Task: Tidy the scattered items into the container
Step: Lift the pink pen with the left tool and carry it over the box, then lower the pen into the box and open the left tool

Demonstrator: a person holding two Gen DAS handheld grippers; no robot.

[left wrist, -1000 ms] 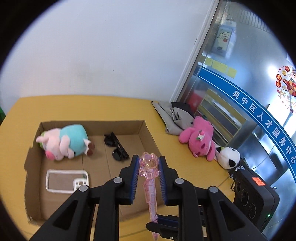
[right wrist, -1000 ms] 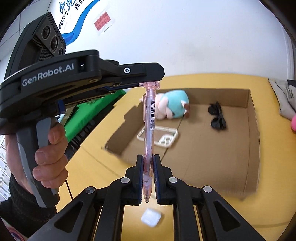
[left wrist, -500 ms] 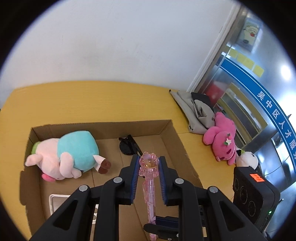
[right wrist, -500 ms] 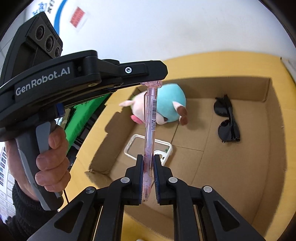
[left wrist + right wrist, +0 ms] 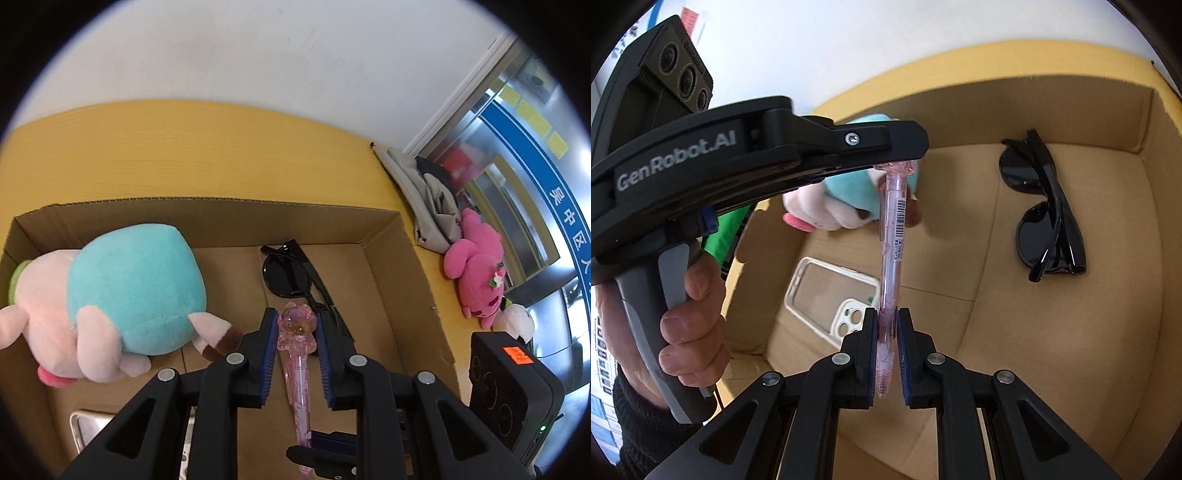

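- Pen, translucent pink plastic (image 5: 894,236), hangs over my brown cardboard box (image 5: 1145,122); my right gripper (image 5: 887,354) clenches its lower end.
- My left gripper (image 5: 295,345) brackets its flower-shaped cap, pads (image 5: 269,354) spread and apart from it.

A plain white wall (image 5: 258,62) rises behind the yellow counter (image 5: 184,155). Glass and steel doors (image 5: 517,177) with a blue band of Chinese lettering (image 5: 569,206) and yellow sticky notes (image 5: 535,122) gleam alongside.

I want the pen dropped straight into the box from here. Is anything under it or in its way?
Nothing visible blocks it. The pink pen, clamped at its tip by the right gripper, hangs over bare floor of the cardboard box. The phone case, plush pig and sunglasses lie off to the sides.
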